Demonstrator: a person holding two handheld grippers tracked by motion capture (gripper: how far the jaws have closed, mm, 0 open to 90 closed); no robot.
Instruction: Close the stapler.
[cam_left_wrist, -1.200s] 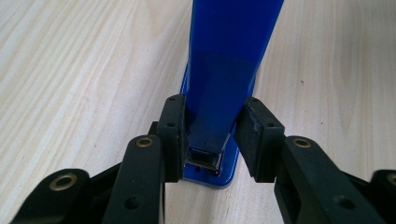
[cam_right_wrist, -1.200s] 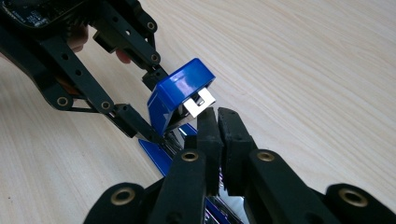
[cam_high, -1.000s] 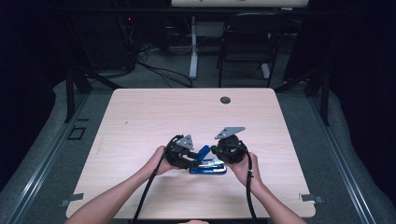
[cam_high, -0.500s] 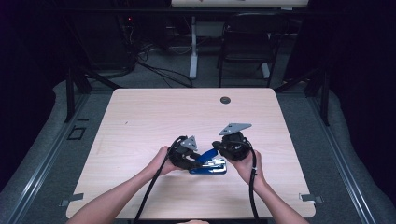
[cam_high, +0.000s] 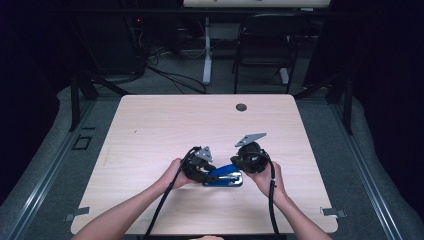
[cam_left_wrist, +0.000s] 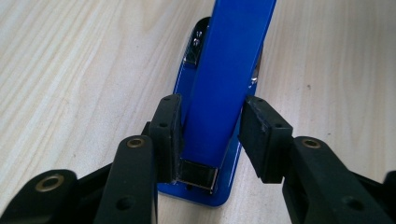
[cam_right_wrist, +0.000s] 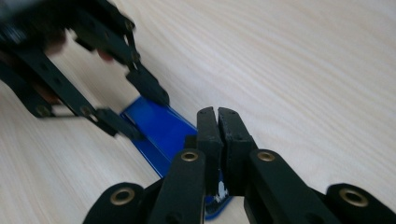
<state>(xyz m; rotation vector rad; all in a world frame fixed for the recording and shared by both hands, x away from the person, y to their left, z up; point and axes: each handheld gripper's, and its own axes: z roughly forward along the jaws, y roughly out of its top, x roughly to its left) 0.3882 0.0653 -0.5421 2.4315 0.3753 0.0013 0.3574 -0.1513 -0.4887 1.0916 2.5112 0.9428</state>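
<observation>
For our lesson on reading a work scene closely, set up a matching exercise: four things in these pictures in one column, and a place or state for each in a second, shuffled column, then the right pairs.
Column one:
1. stapler
2. left tool
3. right tool
4. round dark spot in the table

Column two:
A. jaws pressed together, over the stapler's end
B. near the table's far edge
C. blue, lying on the table between both tools
D. jaws astride the stapler's blue arm, with a gap at one pad

Pairs: 1-C, 2-D, 3-A, 4-B

Blue stapler (cam_left_wrist: 223, 93) top runs off frame; left gripper (cam_right_wrist: 116, 100) blurred
</observation>
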